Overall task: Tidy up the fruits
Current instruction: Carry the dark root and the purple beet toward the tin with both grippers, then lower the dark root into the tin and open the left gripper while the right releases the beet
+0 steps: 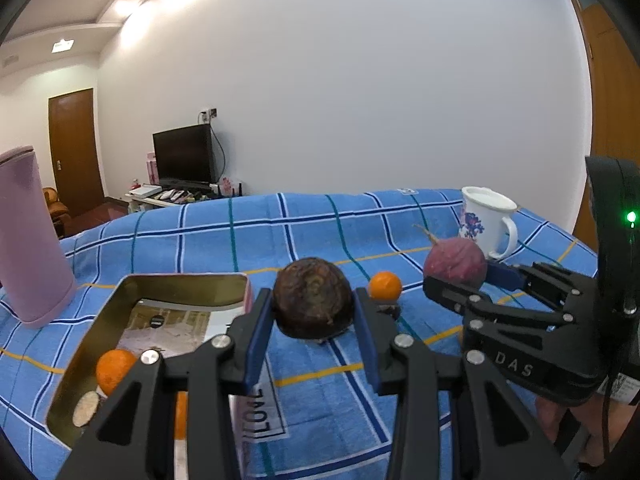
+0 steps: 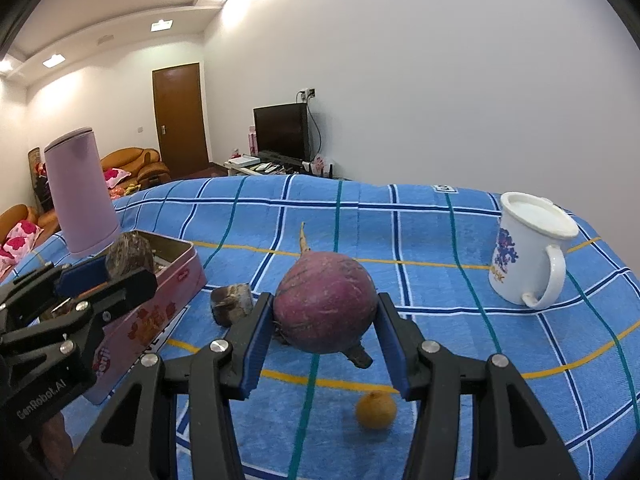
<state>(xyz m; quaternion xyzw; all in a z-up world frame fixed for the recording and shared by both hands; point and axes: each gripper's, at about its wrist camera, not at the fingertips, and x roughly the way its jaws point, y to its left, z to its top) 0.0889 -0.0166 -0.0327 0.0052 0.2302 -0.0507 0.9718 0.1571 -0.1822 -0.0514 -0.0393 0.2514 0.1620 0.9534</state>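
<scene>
Above blue cloth [image 2: 440, 240], tools [image 1: 314, 312] [image 2: 324, 320] grip taro [image 1: 313, 304]; radish [image 2: 326, 300].

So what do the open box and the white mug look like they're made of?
Box: seemingly thin metal tin, with a shiny gold interior that mirrors its contents and pink printed outer walls. Mug: glossy white with a floral print and a rolled rim; enamel or ceramic, can't tell which.
</scene>
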